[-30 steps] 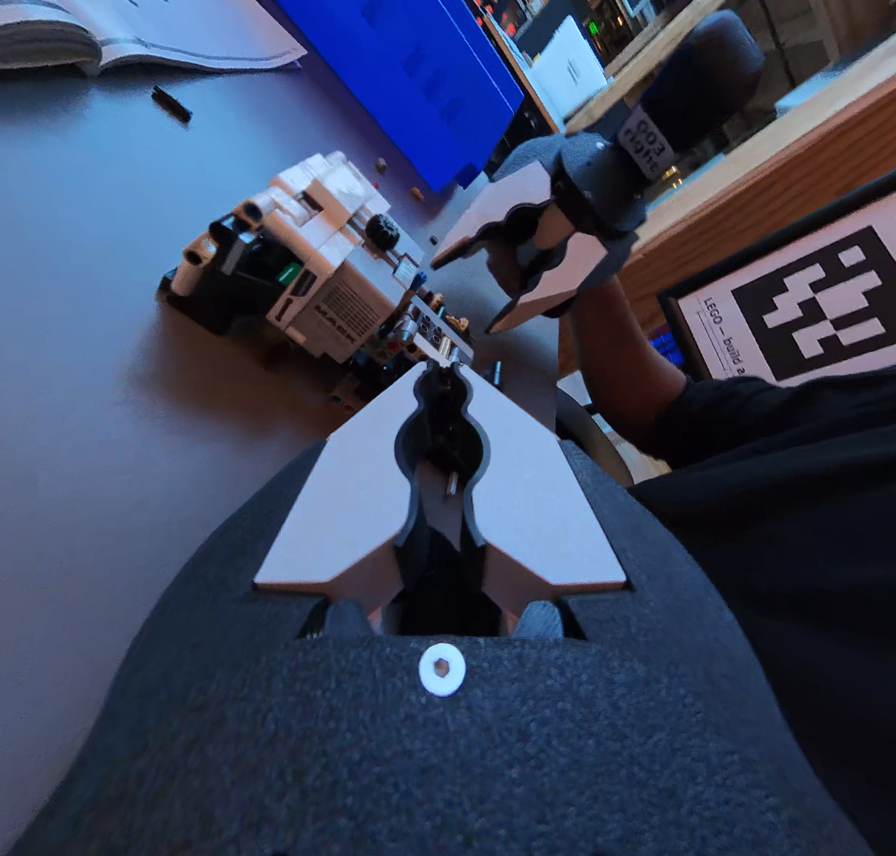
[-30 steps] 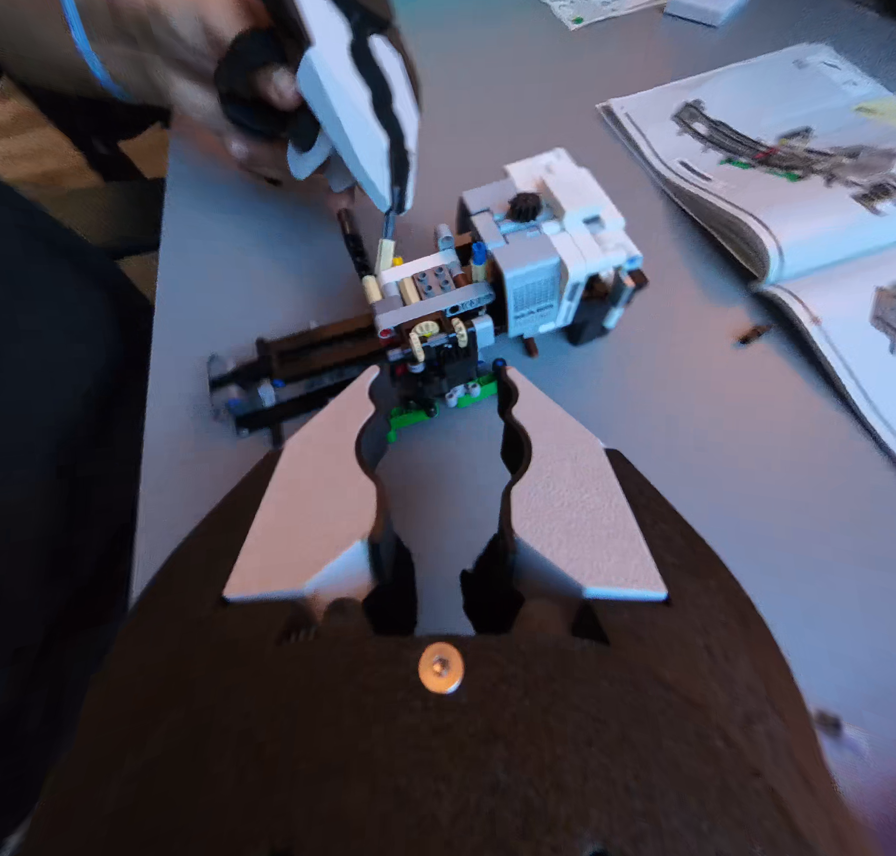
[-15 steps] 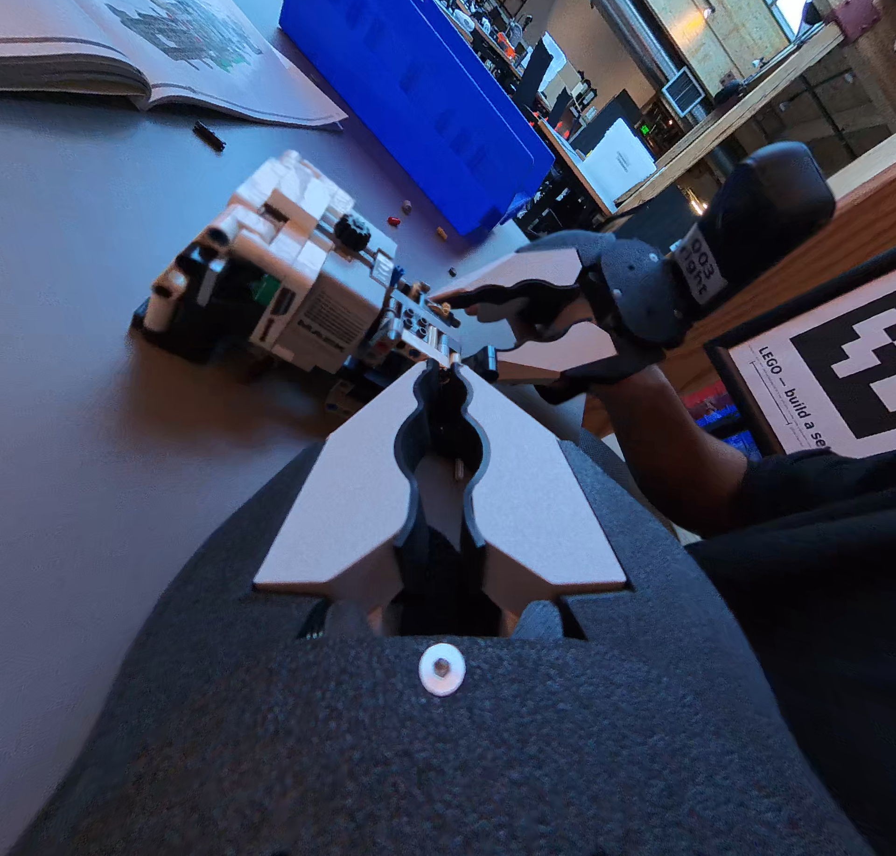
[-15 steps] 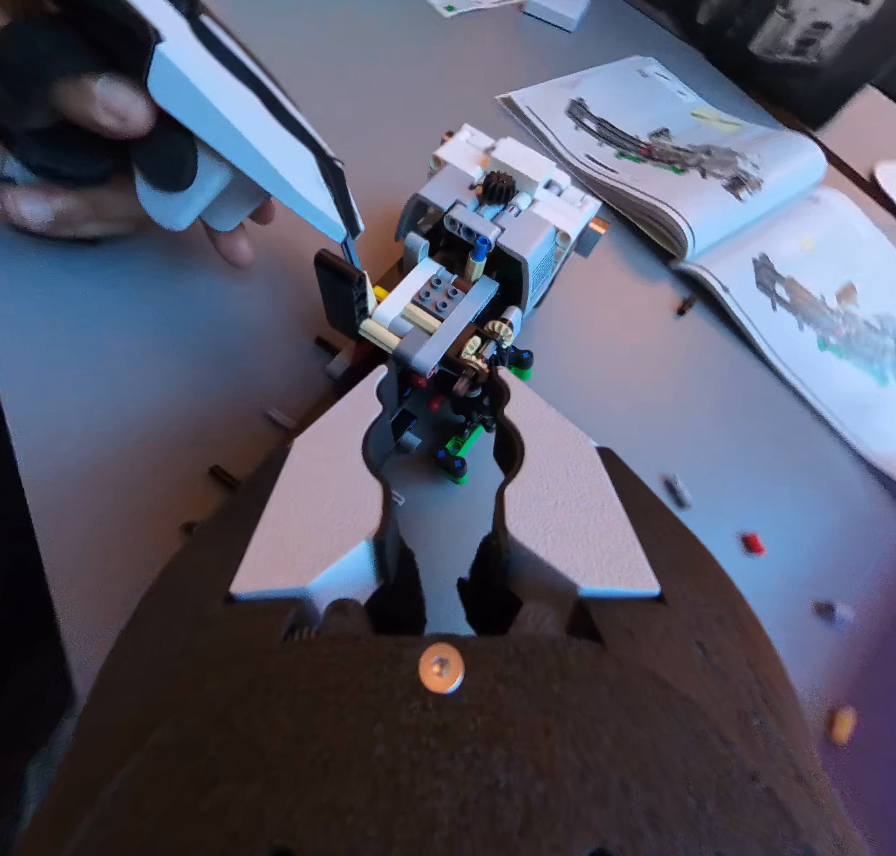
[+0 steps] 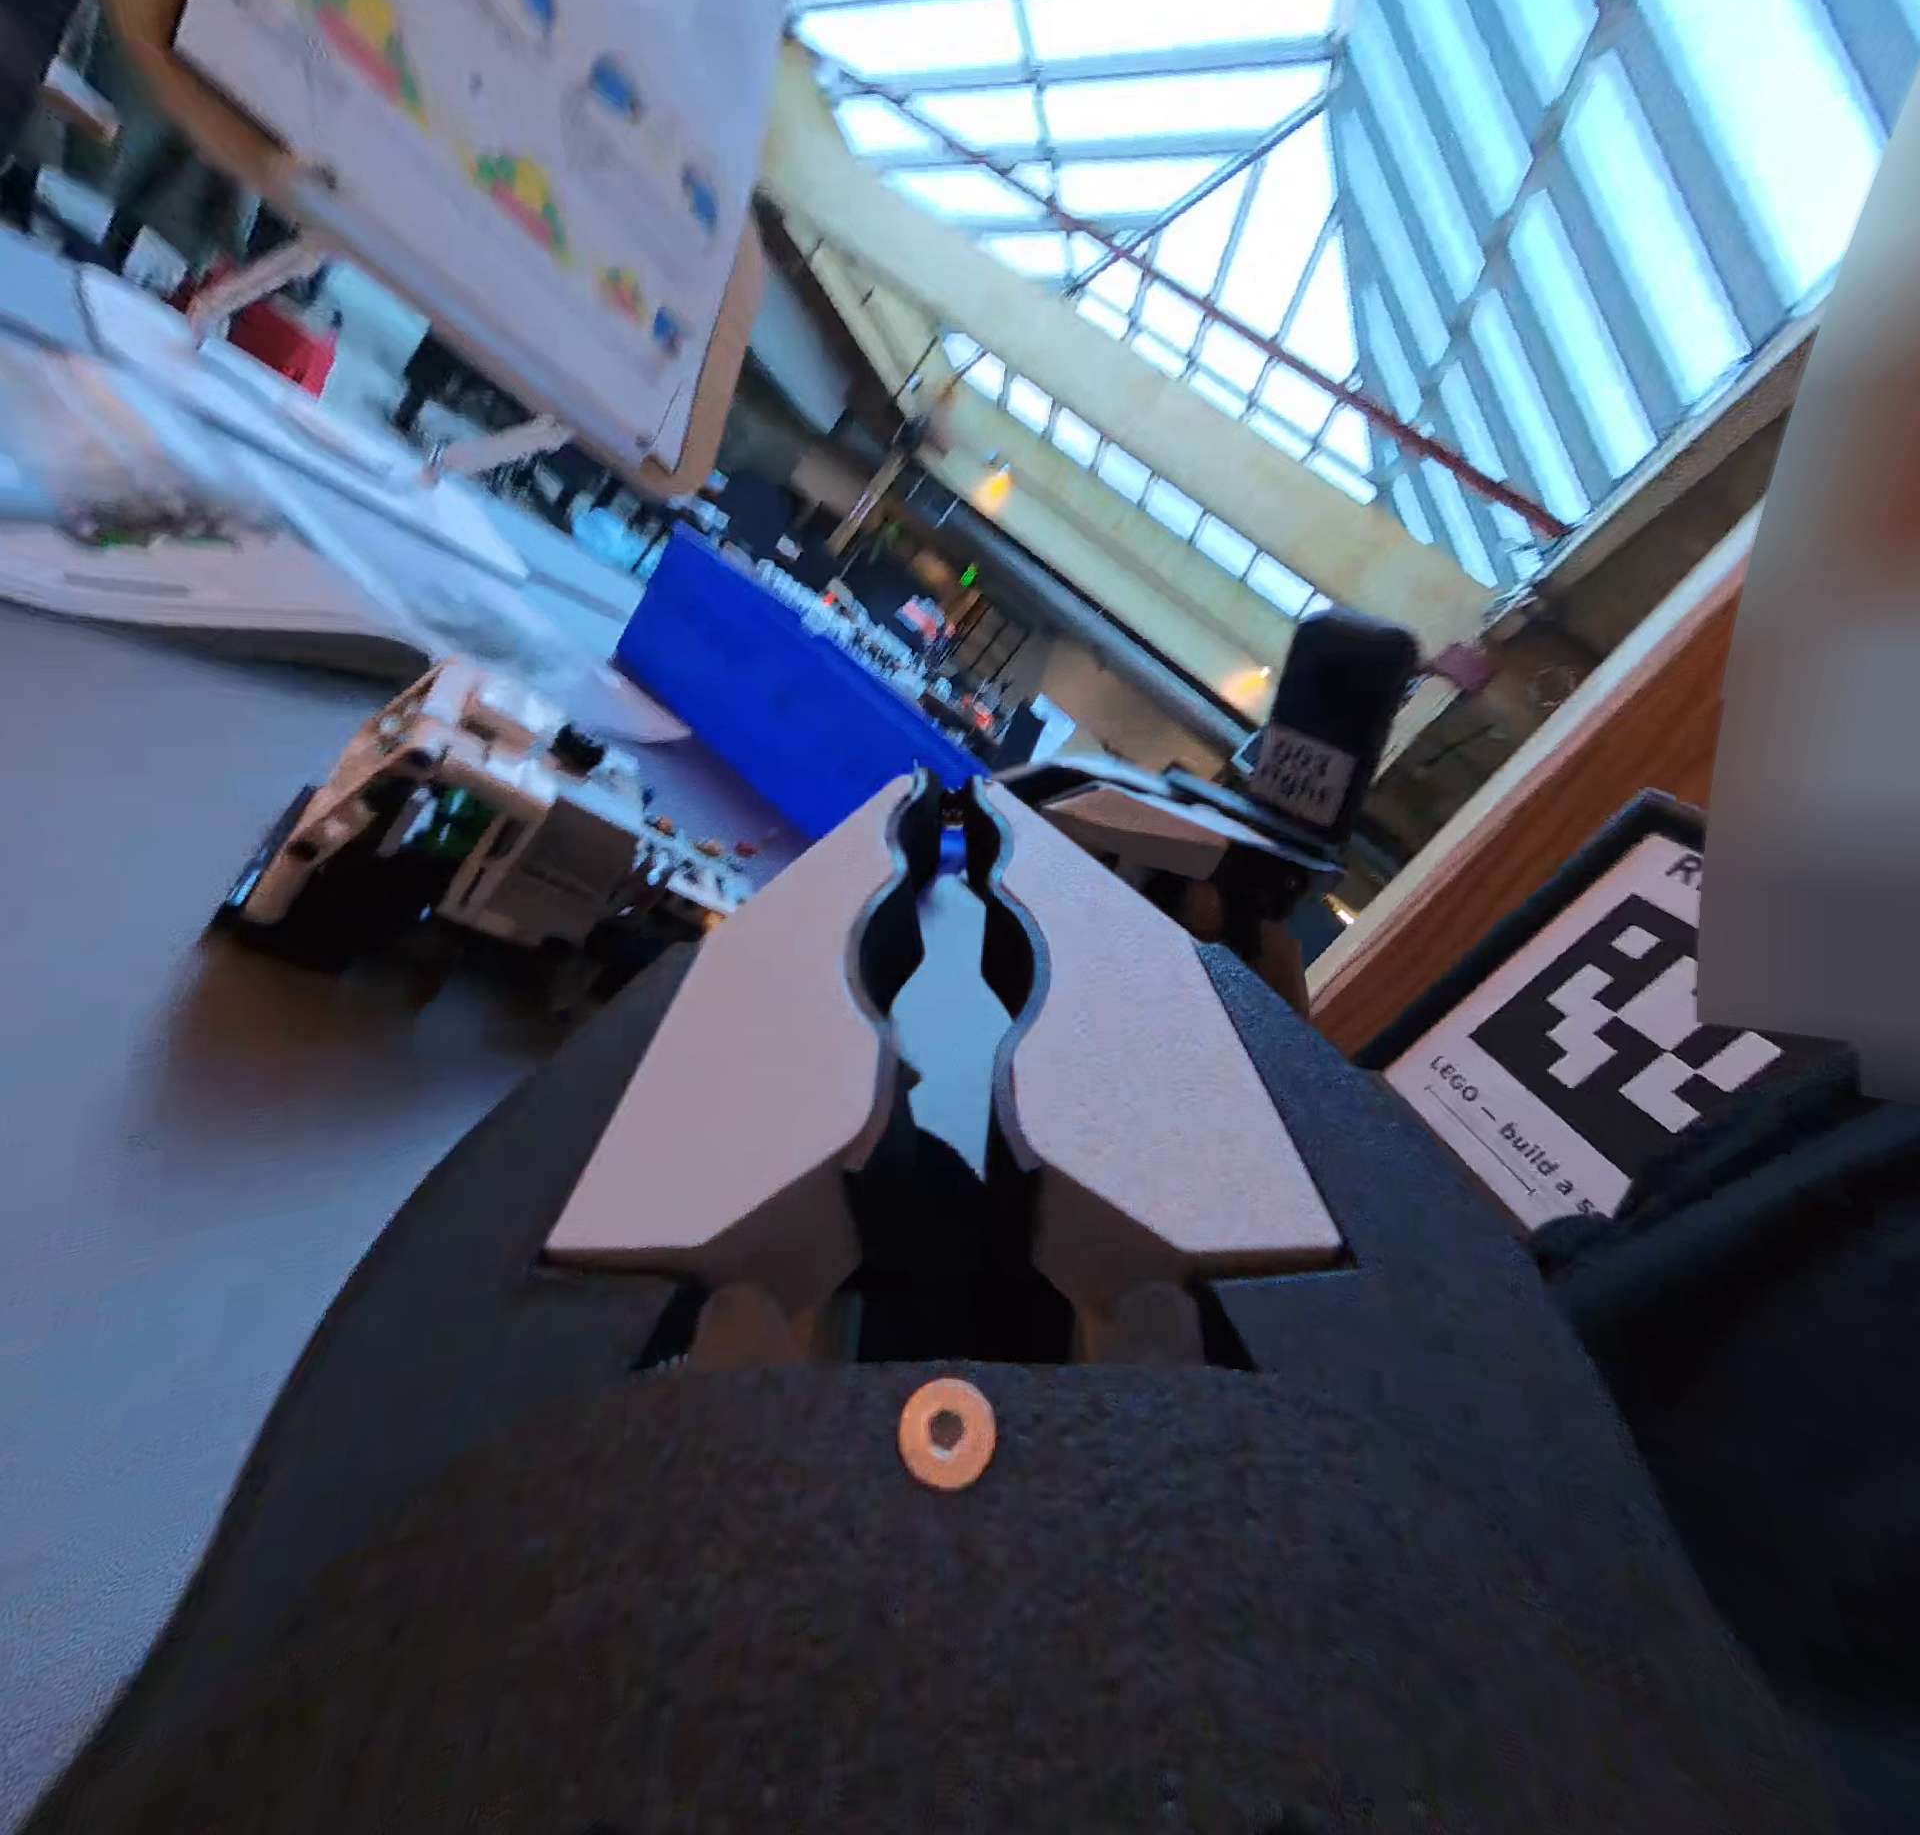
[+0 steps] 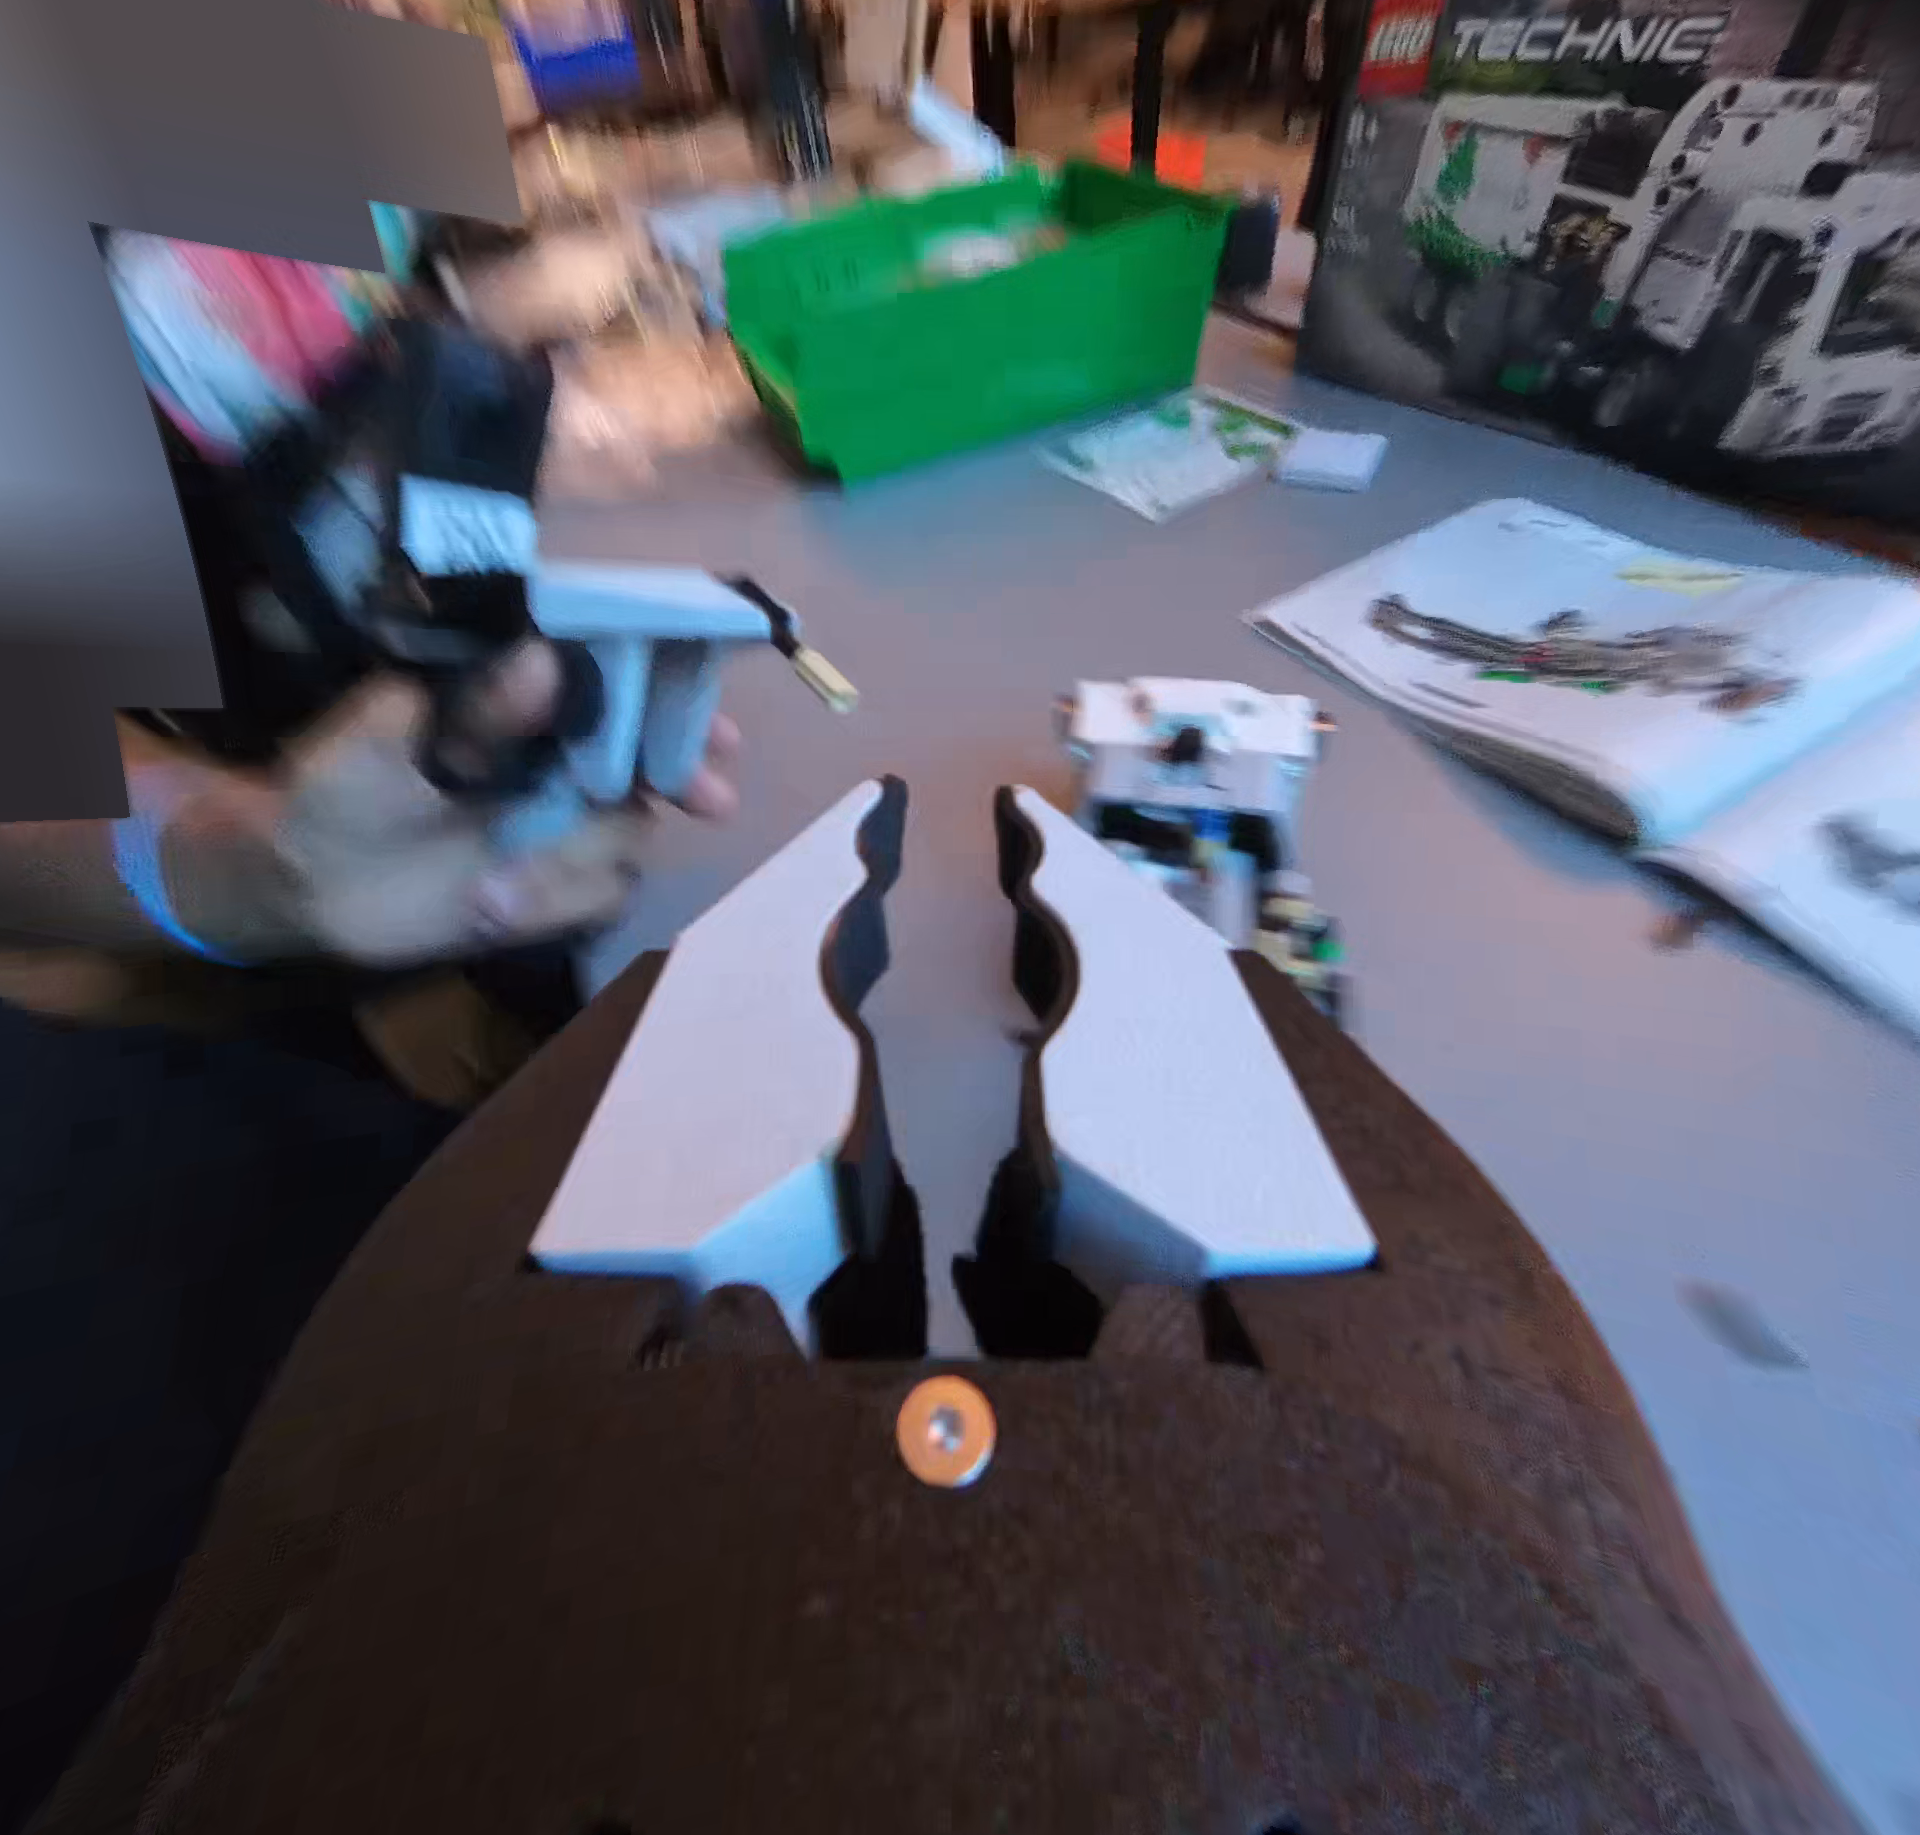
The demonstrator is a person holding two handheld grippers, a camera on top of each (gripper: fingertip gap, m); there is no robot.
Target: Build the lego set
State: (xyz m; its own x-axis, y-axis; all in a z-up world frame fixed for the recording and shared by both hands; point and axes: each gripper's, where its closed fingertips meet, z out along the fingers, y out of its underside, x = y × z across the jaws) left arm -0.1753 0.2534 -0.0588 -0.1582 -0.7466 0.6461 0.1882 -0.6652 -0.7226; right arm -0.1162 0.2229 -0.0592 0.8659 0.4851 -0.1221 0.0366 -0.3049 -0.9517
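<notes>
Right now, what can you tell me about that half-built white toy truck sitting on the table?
The half-built white truck stands on the grey table, apart from both hand-held grippers. It looks like plastic brick pieces: a white and light grey blocky body with a small black gear on top, dark parts beneath, and green and tan bits at the nearer end. The picture is blurred, so finer parts cannot be told. An open instruction booklet lies to its right. Nothing but the table touches it.
</notes>
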